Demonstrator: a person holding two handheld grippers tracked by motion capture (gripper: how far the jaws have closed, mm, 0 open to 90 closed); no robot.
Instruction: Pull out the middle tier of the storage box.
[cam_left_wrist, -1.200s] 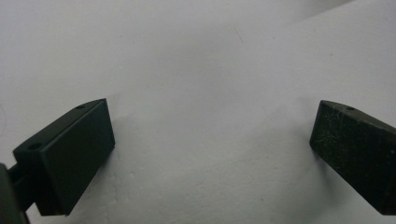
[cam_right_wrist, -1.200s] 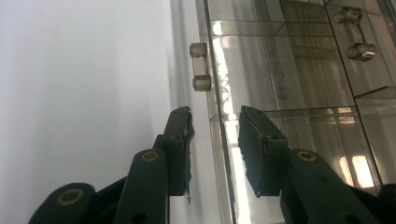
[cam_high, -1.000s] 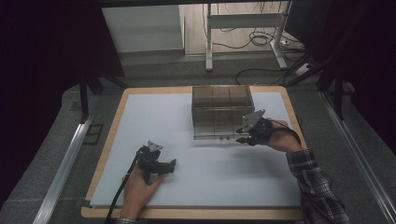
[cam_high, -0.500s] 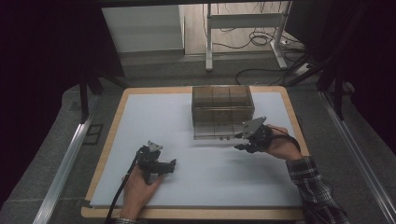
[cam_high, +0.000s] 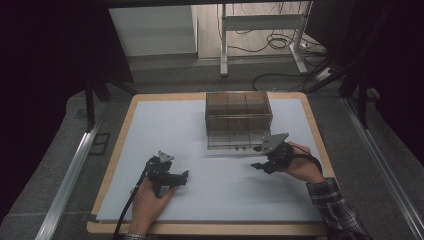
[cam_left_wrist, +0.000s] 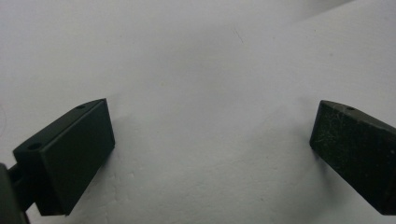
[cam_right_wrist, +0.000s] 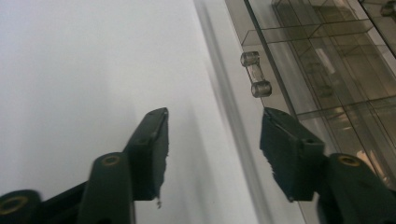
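- Left gripper (cam_high: 185, 175) rests low over the white mat (cam_high: 165, 125) with my left hand (cam_high: 150, 197) behind it; its jaws stand wide apart with nothing but bare mat between them in the left gripper view.
- Ahead of it and off to its right stands the smoked clear drawer box (cam_high: 238, 119), well apart from this gripper, so I judge the left side has no part in the step for now.
- Right gripper (cam_high: 256, 165) sits just in front of the box's lower front edge, held by my right hand (cam_high: 300, 167). Its jaws have just been opening and now stand apart, with nothing between them.
- Seen along those jaws, the small clear handle (cam_right_wrist: 256, 74) on the box front lies just ahead of the fingertips and a little to the right, not touching either pad.
- Work in hand, as I judge it: taking that handle. To do it well I would slide the gripper right until the handle sits squarely between the pads, keep the jaws level with the drawer front, then close gently, since the handle is small and slick-looking.
- Box itself: dividers split it into several compartments. Through the tinted walls I cannot tell what, if anything, lies in them.
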